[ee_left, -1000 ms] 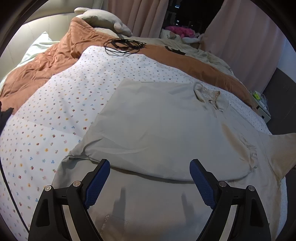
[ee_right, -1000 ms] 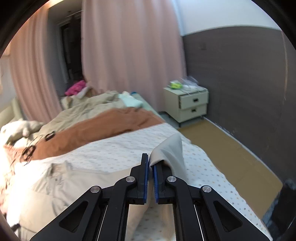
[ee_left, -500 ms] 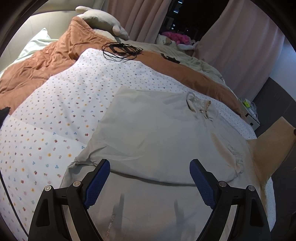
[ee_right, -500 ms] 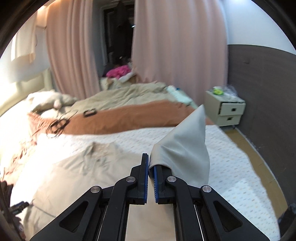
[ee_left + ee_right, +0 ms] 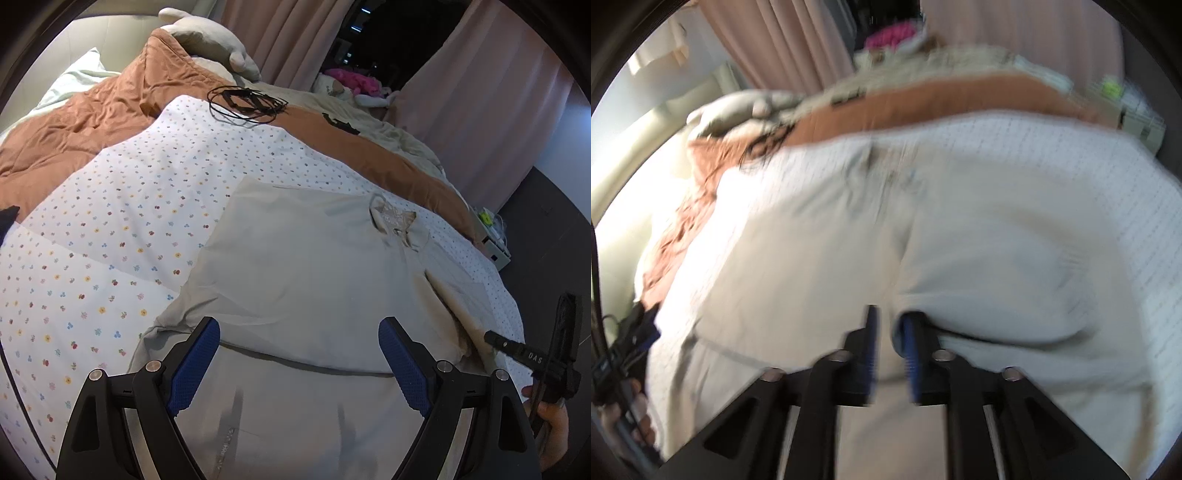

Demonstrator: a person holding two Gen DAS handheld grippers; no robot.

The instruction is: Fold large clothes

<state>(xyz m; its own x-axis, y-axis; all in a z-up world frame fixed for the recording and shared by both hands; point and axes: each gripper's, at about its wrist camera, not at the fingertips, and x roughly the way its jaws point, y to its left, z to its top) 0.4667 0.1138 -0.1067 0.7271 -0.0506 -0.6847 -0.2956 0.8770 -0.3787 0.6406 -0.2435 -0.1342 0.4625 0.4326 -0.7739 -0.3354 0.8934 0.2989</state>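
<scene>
A large beige shirt (image 5: 310,273) lies on the dotted white bedsheet (image 5: 110,229), collar (image 5: 395,221) at the far side, its left sleeve folded in over the body. My left gripper (image 5: 299,354) is open and empty, hovering over the shirt's near part. The right wrist view is blurred: my right gripper (image 5: 888,343) hangs low over the shirt (image 5: 827,251), jaws parted by a small gap, with the folded-in right sleeve (image 5: 1004,280) lying beside its right finger. I see no cloth between the pads. The right gripper's body (image 5: 546,354) shows at the left view's right edge.
A brown quilt (image 5: 92,118) and pillows (image 5: 207,40) lie at the bed's far side, with a coil of black cable (image 5: 243,103) on it. A nightstand (image 5: 495,243) stands beyond the bed's right edge. Pink curtains (image 5: 480,81) hang behind.
My right gripper carried the raised sleeve leftward and down over the shirt body, then its jaws parted and the sleeve dropped flat. My left gripper stayed open, barely moving.
</scene>
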